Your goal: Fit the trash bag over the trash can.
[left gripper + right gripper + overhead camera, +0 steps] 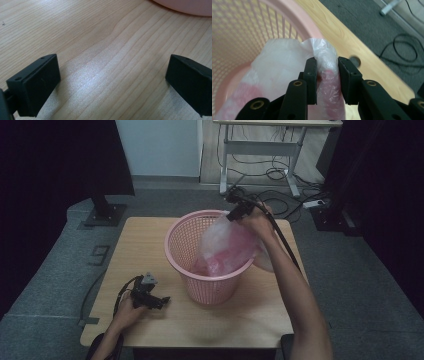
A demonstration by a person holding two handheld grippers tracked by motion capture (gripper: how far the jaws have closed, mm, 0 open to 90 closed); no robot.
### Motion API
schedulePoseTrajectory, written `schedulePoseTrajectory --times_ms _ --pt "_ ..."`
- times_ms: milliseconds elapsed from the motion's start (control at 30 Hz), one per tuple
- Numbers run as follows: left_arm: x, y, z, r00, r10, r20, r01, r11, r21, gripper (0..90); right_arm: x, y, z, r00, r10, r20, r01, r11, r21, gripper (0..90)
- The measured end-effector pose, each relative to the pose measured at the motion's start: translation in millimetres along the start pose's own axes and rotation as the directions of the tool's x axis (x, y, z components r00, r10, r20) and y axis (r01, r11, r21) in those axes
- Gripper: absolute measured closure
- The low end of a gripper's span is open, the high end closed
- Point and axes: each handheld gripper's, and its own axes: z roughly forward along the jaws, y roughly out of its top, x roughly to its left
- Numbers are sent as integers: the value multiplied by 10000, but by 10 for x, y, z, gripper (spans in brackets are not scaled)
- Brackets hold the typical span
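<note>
Plastic bag gathered at the basket's rim

Plastic bag (287, 65) is draped into the pink basket (177, 245), its bunched edge at 1 o'clock of the rim, pinched by the right gripper (327, 75). Left gripper (112, 82), jaws apart, is rested at 8 o'clock on the table (145, 235).

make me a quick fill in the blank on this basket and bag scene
1. The right gripper pinches a clear plastic ____.
2. The bag hangs into a pink ____.
3. The left gripper rests on the wooden table with its jaws ____.
4. The basket stands on the ____.

Missing words: bag; basket; open; table
</note>
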Motion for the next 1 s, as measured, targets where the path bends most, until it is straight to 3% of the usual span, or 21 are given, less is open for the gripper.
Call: schedulePoseTrajectory --times_ms 100,233,333,433,500,533,567,667,767,800,833,1000 --pt "-2 3 3 10000 -20 -5 20 10000 -6 0 -66 -297 -183 9986 509 -124 -508 9987 97 688" --pt "-4 14 13 10000 -10 0 10 10000 -5 0 -46 -508 -308 9976 623 -299 -611 9972 421 610" --pt "-5 17 16 10000 -9 2 9 10000 -8 0 -23 -476 -381 9987 486 125 -488 9987 111 420" --pt "-5 17 17 10000 -11 3 11 10000 -12 0 -9 -313 -401 9992 298 257 -284 9983 -515 385" --pt "-5 18 16 10000 -9 -3 9 10000 -6 0 16 -170 -337 9995 9 328 10 9984 -562 372" --pt "-5 18 16 10000 -9 -3 9 10000 -6 0 16 -170 -337 9995 9 328 10 9984 -562 372" --pt "-5 17 17 10000 -9 2 9 10000 -13 0 60 -4 -217 9990 -341 271 357 9976 -595 373" --pt "-5 17 16 10000 -9 1 9 10000 -11 0 104 173 -31 9976 -686 121 692 9963 -507 400" --pt "-5 17 16 10000 -8 -4 8 10000 -12 0 149 296 169 9945 -1047 70 1048 9945 -38 524" --pt "-4 17 16 10000 0 -7 0 10000 -12 0 149 296 169 9945 -1047 70 1048 9945 -38 524" --pt "-4 18 16 10000 8 -13 -8 10000 -11 0 151 318 249 9932 -1119 319 1109 9933 311 576" --pt "-3 18 16 10000 15 -14 -15 10000 -9 0 31 214 152 9992 -343 203 336 9988 348 664"
